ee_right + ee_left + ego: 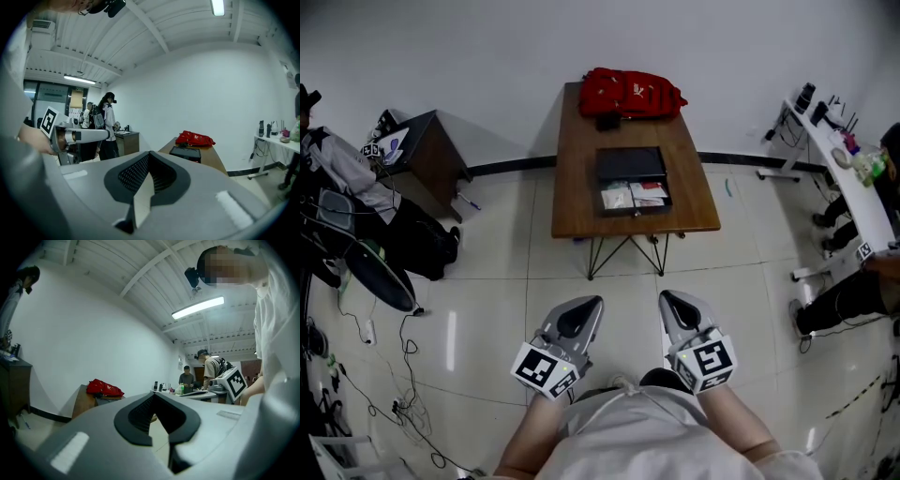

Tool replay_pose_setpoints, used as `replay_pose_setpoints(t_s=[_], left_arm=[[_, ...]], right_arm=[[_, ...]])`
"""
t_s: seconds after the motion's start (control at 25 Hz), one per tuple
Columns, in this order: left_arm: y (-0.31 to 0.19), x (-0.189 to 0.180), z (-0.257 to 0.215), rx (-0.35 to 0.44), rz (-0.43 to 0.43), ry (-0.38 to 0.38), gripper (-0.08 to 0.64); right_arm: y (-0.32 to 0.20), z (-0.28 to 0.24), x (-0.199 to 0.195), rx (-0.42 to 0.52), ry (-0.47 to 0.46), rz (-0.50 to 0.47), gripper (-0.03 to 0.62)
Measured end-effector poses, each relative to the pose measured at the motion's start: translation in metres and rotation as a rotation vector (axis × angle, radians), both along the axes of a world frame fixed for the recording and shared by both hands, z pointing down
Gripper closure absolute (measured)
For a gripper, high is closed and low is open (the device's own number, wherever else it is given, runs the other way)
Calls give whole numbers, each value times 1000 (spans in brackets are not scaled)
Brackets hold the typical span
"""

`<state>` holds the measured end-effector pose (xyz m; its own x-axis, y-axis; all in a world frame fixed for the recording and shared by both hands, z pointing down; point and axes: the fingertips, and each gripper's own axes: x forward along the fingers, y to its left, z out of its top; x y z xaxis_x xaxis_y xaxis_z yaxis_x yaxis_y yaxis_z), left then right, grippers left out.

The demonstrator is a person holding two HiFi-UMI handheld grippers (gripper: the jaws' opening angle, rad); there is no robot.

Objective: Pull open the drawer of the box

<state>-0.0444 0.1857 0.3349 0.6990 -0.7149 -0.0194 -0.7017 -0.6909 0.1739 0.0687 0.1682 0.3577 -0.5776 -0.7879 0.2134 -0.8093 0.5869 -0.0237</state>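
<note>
A black box (630, 165) sits on a wooden table (577, 187) across the tiled floor. Its drawer (635, 196) stands pulled out toward me, with papers and small packets showing inside. Both grippers hang close to my body, well short of the table. My left gripper (586, 305) is shut with nothing in it, and my right gripper (673, 298) is likewise shut and empty. In the right gripper view the box (185, 153) lies far beyond the meeting jaw tips (150, 153). The left gripper view shows its tips (153, 394) together, and only the table's end (84, 401).
A red backpack (630, 94) lies at the table's far end behind the box. A dark cabinet (427, 150) and floor cables (394, 375) are at the left, a white desk (844, 169) with bottles at the right. People stand on both sides (108, 126).
</note>
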Motion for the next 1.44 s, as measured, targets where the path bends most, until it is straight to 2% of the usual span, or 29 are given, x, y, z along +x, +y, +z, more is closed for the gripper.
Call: replay_pose_setpoints(t_s=[0.4,0.84,1.24,1.44], left_arm=[[-1,0,-9,21,-56,-13,554],[-8,7,-12,39,-59,-47,554],[-16,14,-12,46,-57,-43,554],[-15,16,-18,87,-57,-124,554]], right_arm=[[0,-8,-3,26,31,-58,588],[-8,-11,3,46,21,-73,588],[-15,-10,6,51,20,-75,588],[-16,-14,6,68,33,-87,588]])
